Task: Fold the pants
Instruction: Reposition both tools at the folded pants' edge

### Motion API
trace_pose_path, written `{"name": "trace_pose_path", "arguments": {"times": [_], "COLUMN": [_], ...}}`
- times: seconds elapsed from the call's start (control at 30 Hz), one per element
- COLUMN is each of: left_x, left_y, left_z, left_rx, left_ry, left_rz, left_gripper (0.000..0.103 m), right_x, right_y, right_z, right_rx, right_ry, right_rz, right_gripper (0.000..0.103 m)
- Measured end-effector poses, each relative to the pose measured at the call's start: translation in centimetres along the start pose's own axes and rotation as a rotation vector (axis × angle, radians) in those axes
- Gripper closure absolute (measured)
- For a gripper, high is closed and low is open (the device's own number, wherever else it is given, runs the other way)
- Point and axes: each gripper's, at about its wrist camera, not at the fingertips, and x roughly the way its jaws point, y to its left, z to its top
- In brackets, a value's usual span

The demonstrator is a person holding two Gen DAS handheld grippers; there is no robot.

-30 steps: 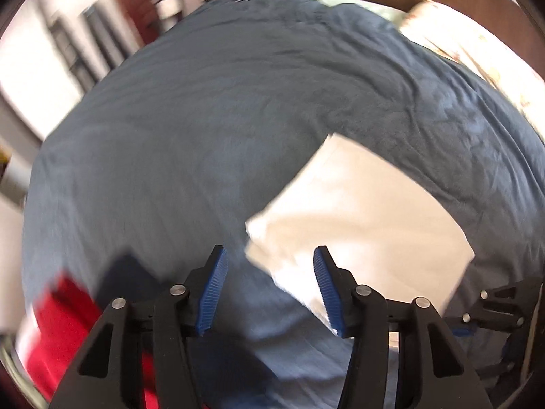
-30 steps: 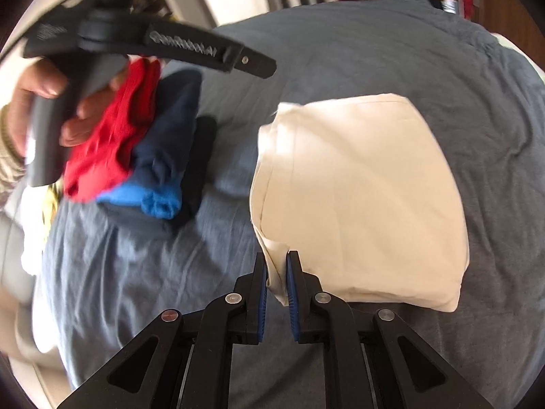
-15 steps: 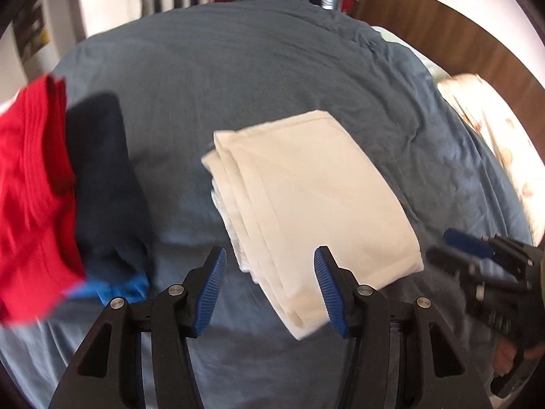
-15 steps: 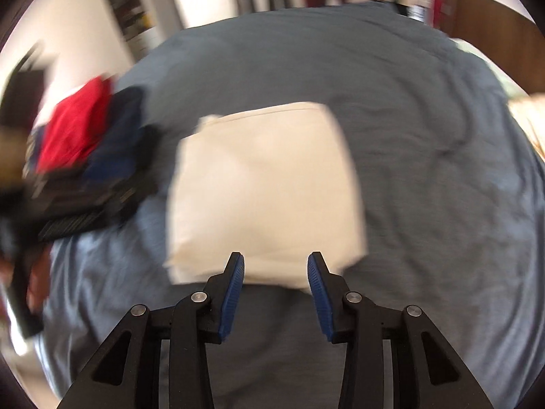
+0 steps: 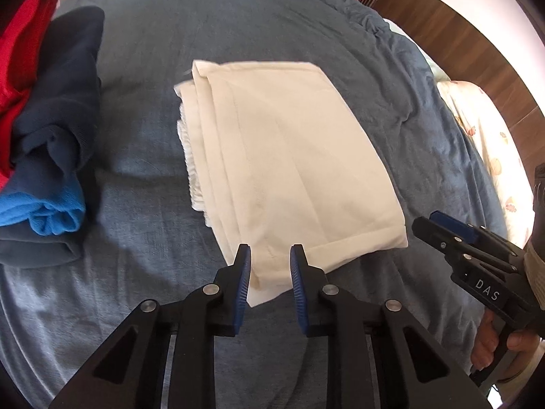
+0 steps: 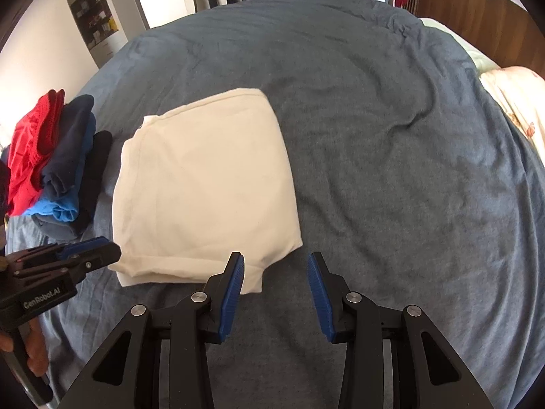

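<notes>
Far left: one pile of four folded clothes (image 6: 56, 156), red on top. Centre frame: one cream cotton pants (image 6: 204, 184), folded into neat rectangle on blue-grey bedspread (image 6: 391, 136). Left gripper (image 5: 269, 284) narrowly parted, straddling near corner; right gripper (image 6: 275, 286) wide, holding nothing.

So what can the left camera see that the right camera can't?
Only the left wrist view shows the ruffled white edge along the side of the folded cream pants, and the right gripper. Only the right wrist view shows the wall shelf and the left gripper. Both show the pants, the pile of clothes and the blue bedcover.
</notes>
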Motion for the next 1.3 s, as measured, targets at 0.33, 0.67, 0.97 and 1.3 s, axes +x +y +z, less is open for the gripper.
{"name": "trace_pose_path", "arguments": {"times": [0.33, 0.67, 0.97, 1.3], "left_x": [1.6, 0.1, 0.1, 0.2], "left_y": [0.9, 1.3, 2.3, 1.5], "left_z": [-0.5, -0.9, -2.0, -1.5], "left_rx": [-0.079, -0.106, -0.105, -0.019], "left_ry": [0.058, 0.026, 0.044, 0.063], "left_rz": [-0.038, -0.033, 0.008, 0.187], "left_gripper": [0.08, 0.099, 0.099, 0.069], "right_x": [0.5, 0.8, 0.9, 1.6], "right_y": [0.6, 1.1, 2.3, 2.4], "right_z": [0.4, 0.0, 0.3, 0.4], "right_rx": [0.003, -0.018, -0.046, -0.072], "right_ry": [-0.006, 0.008, 0.0, 0.024], "right_rz": [0.003, 0.001, 0.031, 0.016], "right_gripper": [0.063, 0.063, 0.063, 0.063]}}
